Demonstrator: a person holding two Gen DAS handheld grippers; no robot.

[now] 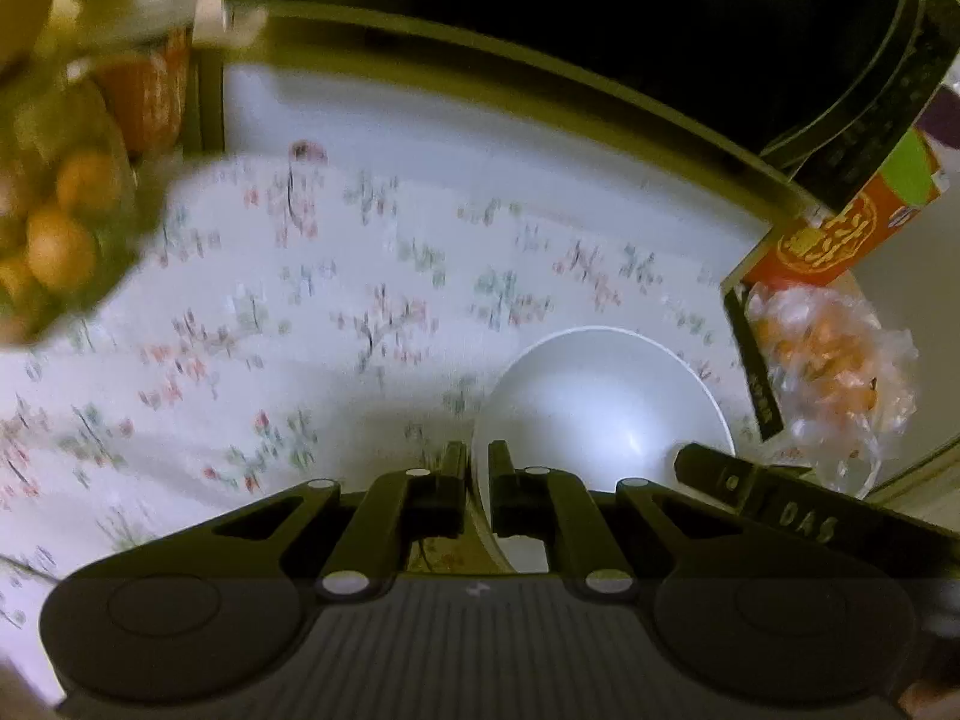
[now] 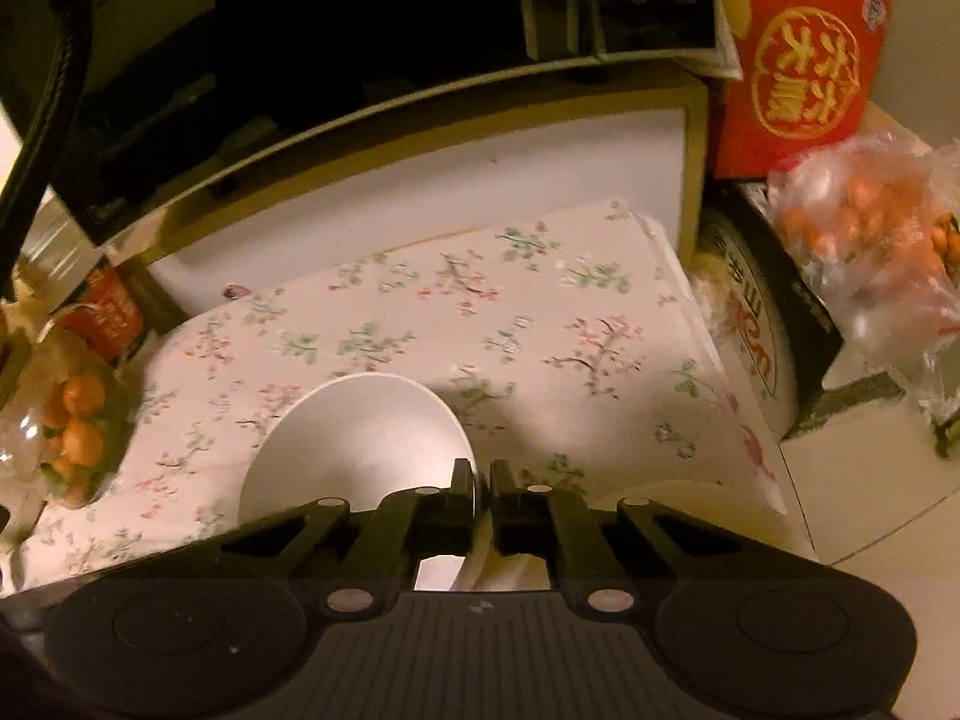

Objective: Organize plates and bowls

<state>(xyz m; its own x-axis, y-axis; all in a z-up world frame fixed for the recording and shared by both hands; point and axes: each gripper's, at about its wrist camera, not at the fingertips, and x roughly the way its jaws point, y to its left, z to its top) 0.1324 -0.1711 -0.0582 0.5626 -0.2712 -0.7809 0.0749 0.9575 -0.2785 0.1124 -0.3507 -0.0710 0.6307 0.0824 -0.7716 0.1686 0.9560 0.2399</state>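
1. Left tool (image 1: 478,483) pinches the left rim of the white bowl (image 1: 606,402); right tool (image 2: 482,495) pinches its right rim.
2. The bowl hangs above the floral cloth (image 2: 420,312) covering the surface; bagged oranges (image 2: 870,240) lie near a red box (image 2: 798,54).

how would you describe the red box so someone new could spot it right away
Start at the floral tablecloth and follow it to its far right corner. The red box stands just past it, behind a clear bag of small oranges. It alone bears a round gold emblem with Chinese characters and a green patch on top.
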